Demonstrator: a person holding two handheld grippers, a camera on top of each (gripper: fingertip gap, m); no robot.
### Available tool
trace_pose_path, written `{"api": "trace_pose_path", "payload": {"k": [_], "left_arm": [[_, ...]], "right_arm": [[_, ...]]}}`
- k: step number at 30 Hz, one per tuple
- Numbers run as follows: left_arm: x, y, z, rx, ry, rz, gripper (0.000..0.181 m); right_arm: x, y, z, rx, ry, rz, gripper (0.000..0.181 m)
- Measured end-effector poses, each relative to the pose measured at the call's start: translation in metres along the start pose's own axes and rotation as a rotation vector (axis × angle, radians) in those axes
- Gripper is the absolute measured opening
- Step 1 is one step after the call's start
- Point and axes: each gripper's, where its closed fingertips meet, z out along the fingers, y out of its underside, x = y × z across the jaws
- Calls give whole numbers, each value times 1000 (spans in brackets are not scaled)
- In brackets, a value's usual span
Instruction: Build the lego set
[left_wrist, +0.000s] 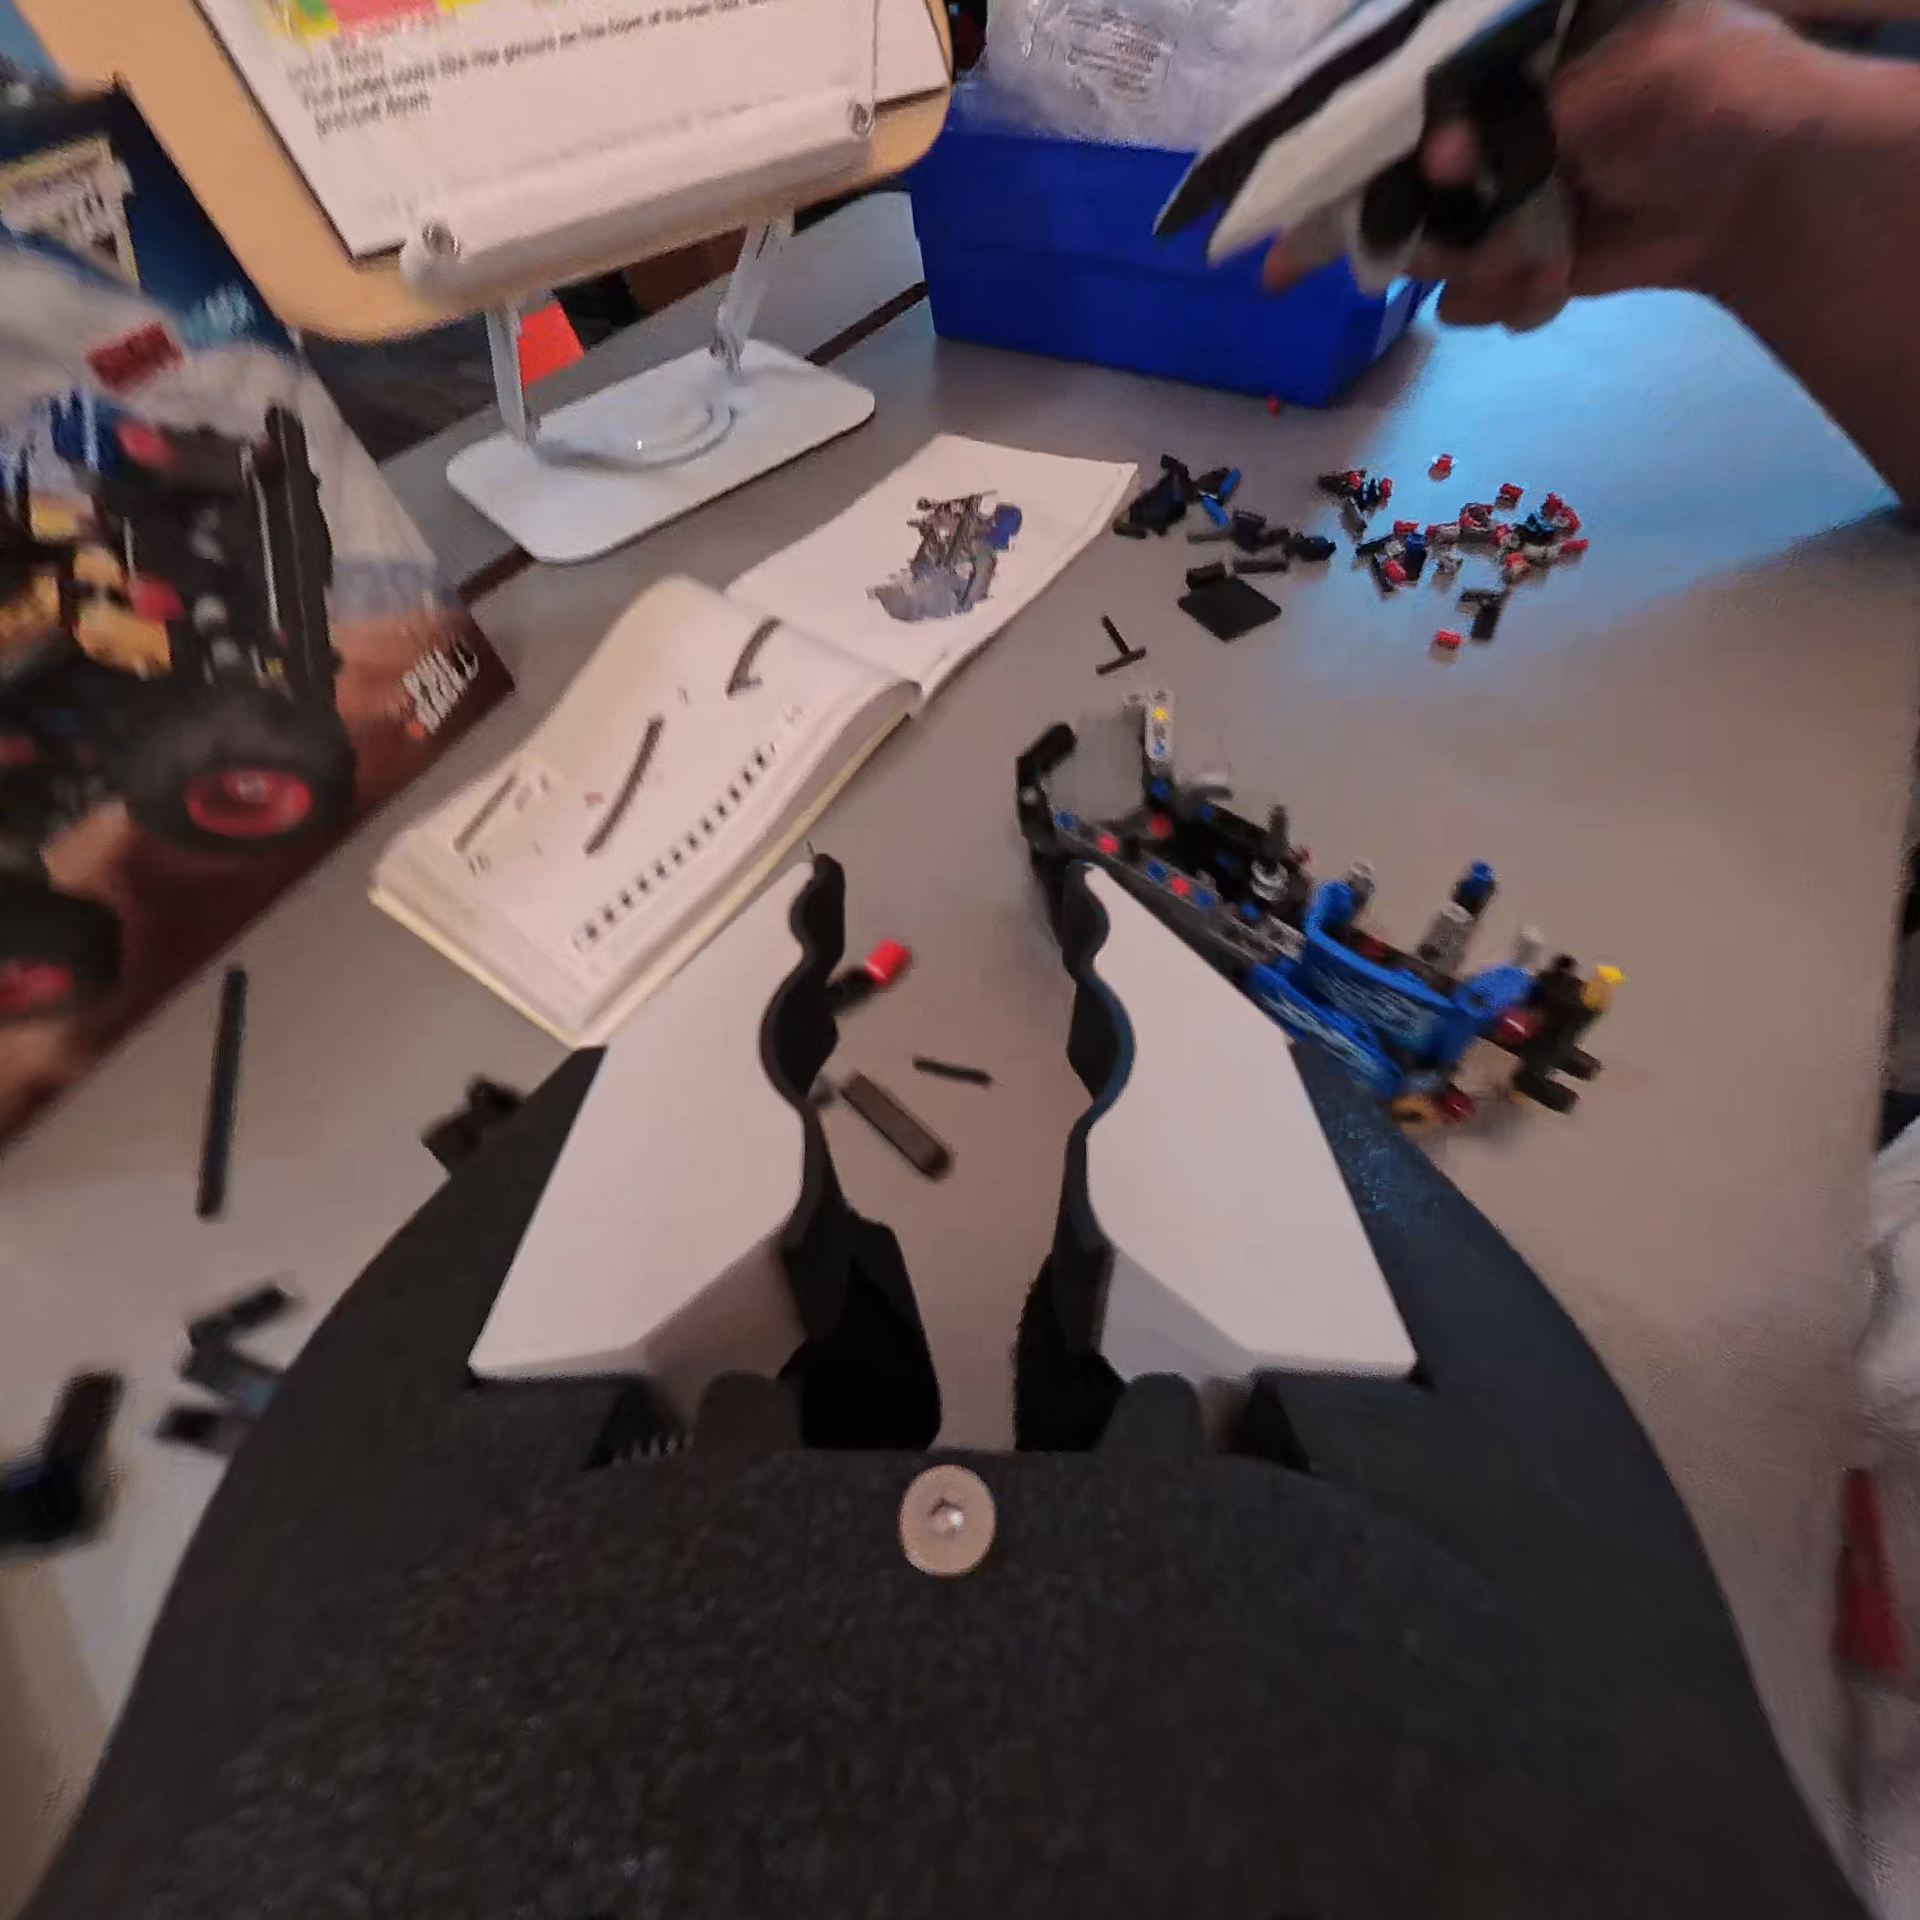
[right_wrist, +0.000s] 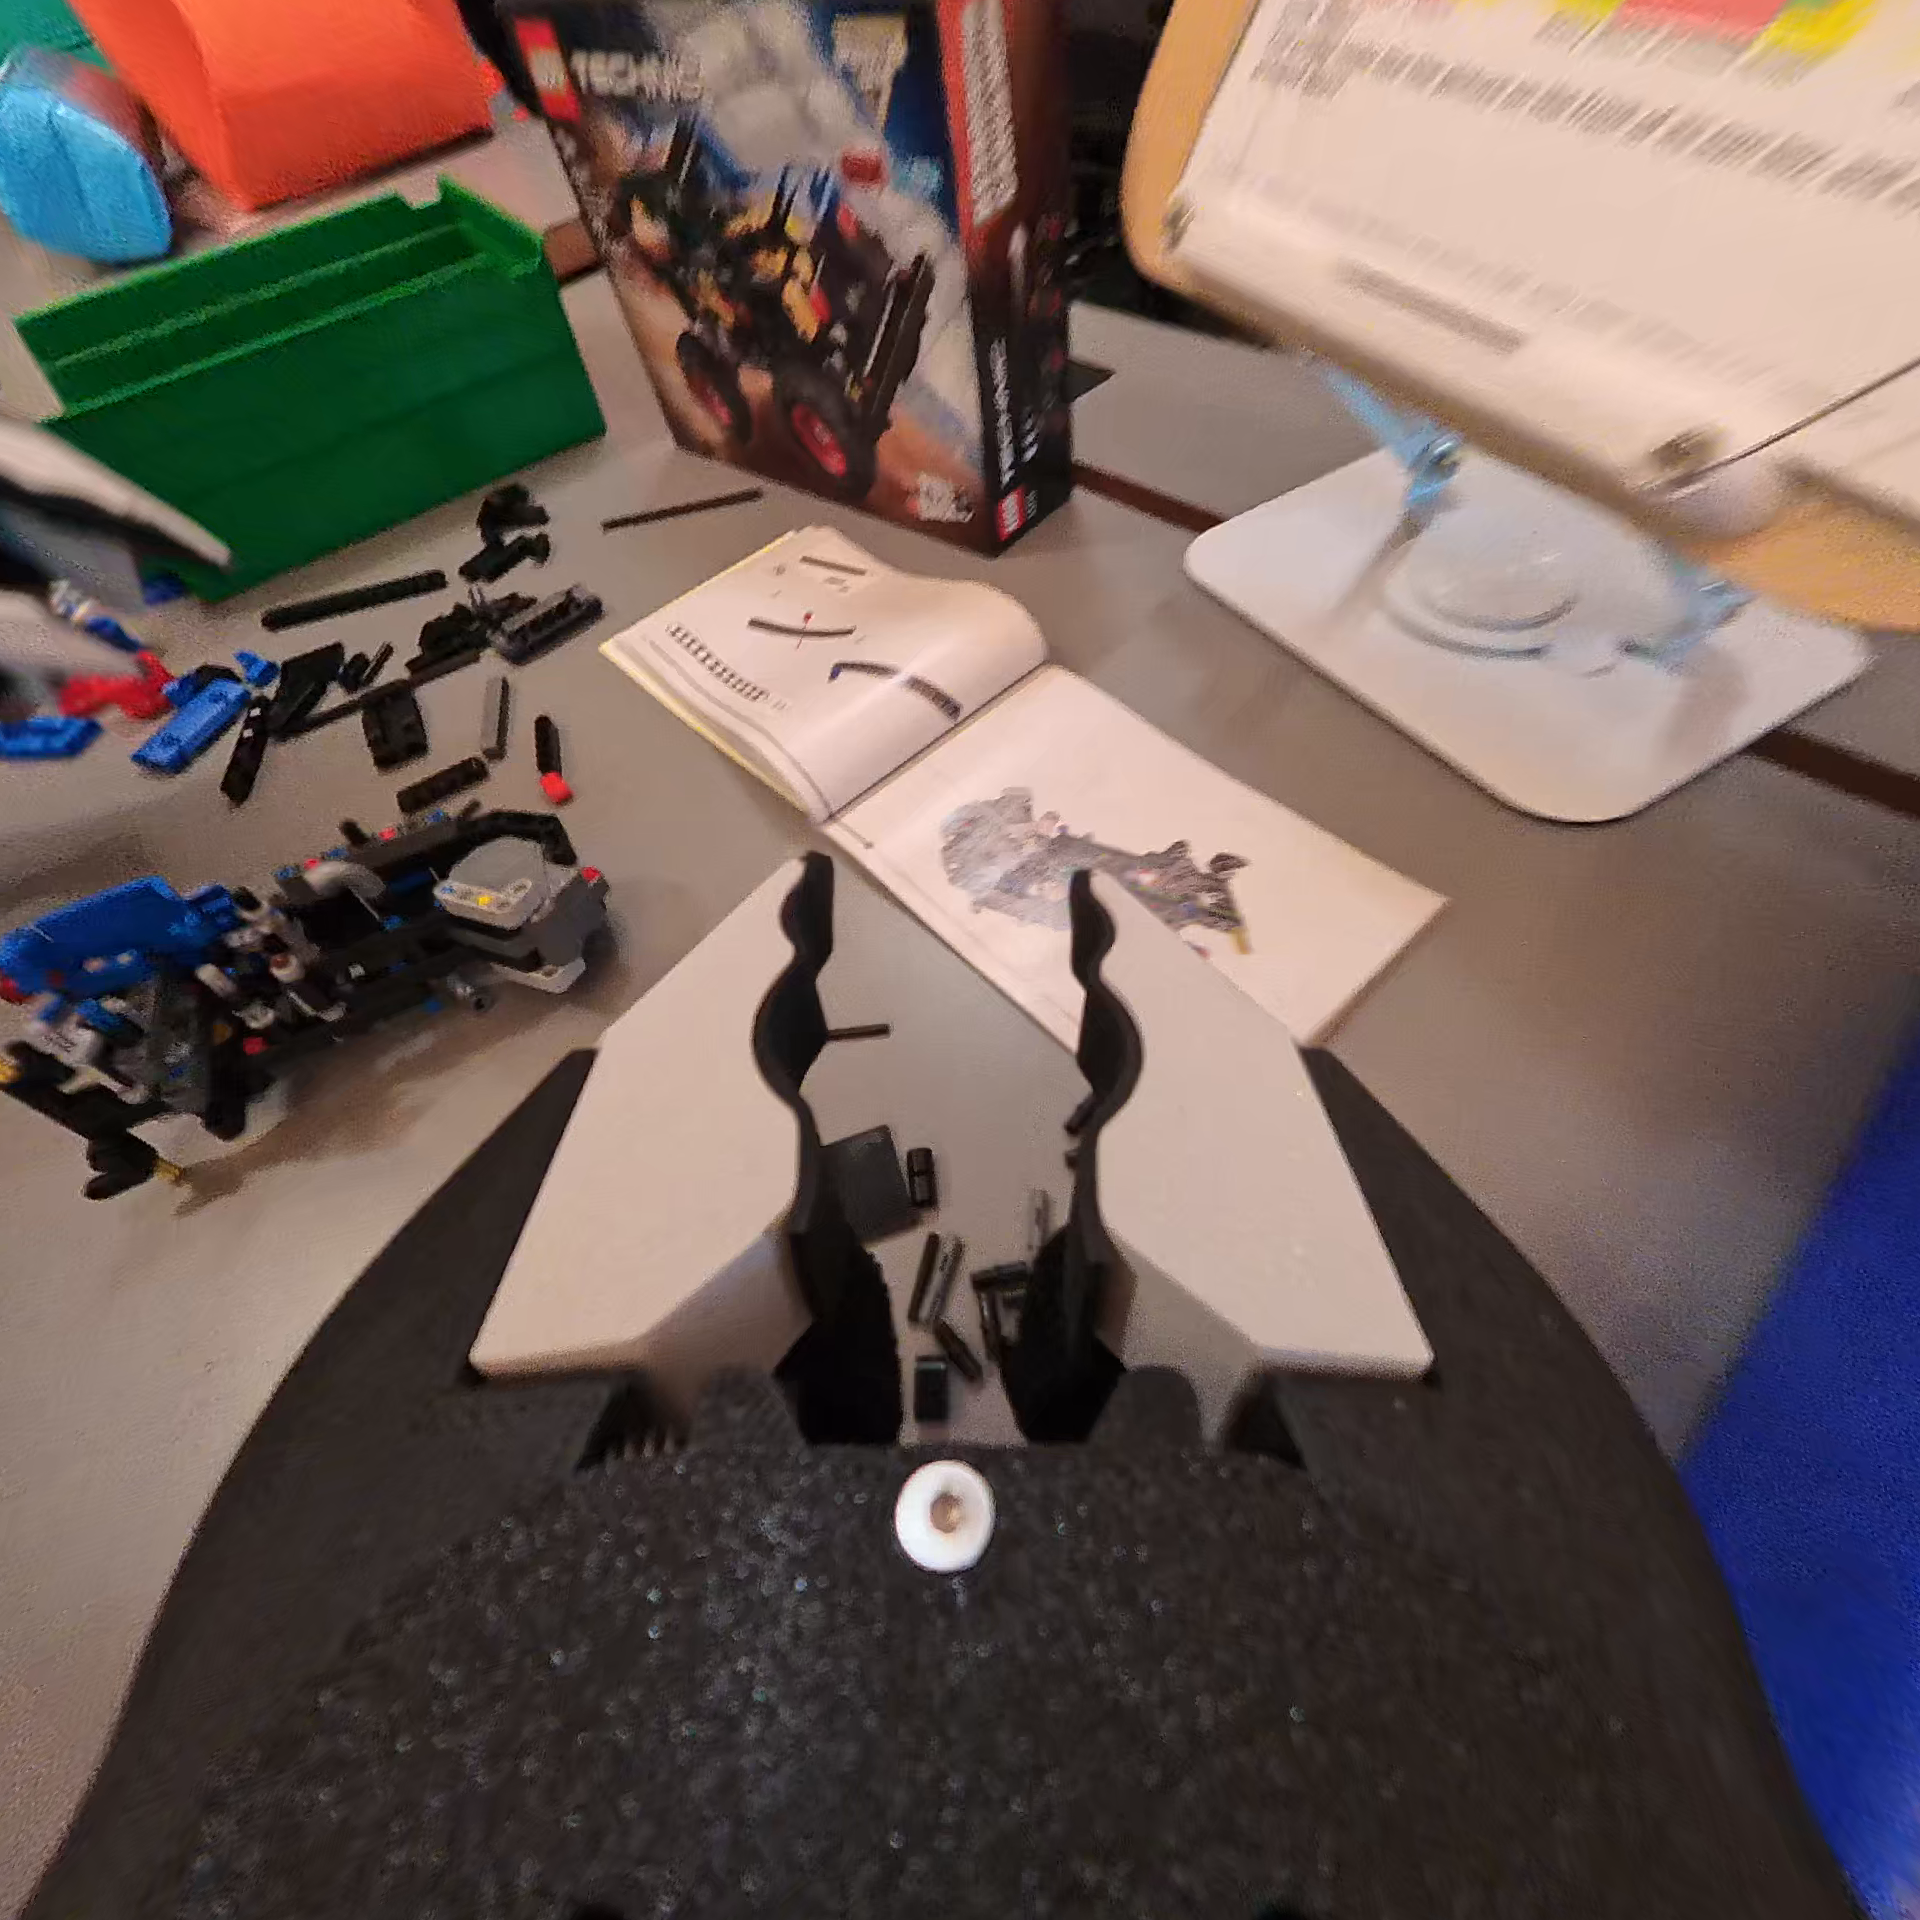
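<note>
A partly built blue and black lego vehicle lies on the grey table, just right of my left gripper, which is open and empty above a red-tipped pin and a short black beam. The vehicle also shows in the right wrist view, to the left of my right gripper, which is open and empty over small black pins. The open instruction booklet lies ahead of both grippers; it also shows in the right wrist view. The right gripper shows at the top right of the left wrist view, held by a hand.
Loose red, black and blue parts lie at the far right. More black and blue parts lie by a green bin. The set's box, a tilted board on a white stand and a blue bin stand behind. One gripper's finger ends stand about 30 centimetres off the other's. The red-tipped pin is closer to my left gripper, around 12 centimetres from its tips; the right tips are 25 centimetres off. My right wrist view looks at it from another angle.
</note>
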Motion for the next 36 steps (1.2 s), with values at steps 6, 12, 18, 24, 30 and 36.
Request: {"api": "trace_pose_path", "payload": {"k": [6,12,18,24,30,36], "left_arm": [[-26,-19,39,66,126,119,39],[-37,9,38,112,149,-10,37],[-48,-1,28,141,101,-25,37],[-45,7,32,110,73,42,35],[-33,11,38,92,97,65,35],[-36,15,41,79,105,40,35]], "right_arm": [[-7,46,36,-54,-58,-35,50],[0,58,32,-107,-13,-15,49],[3,54,31,-69,19,-52,44],[5,58,33,-81,34,-69,41],[7,57,31,-78,54,-91,40],[8,63,33,-99,62,-108,39]]}}
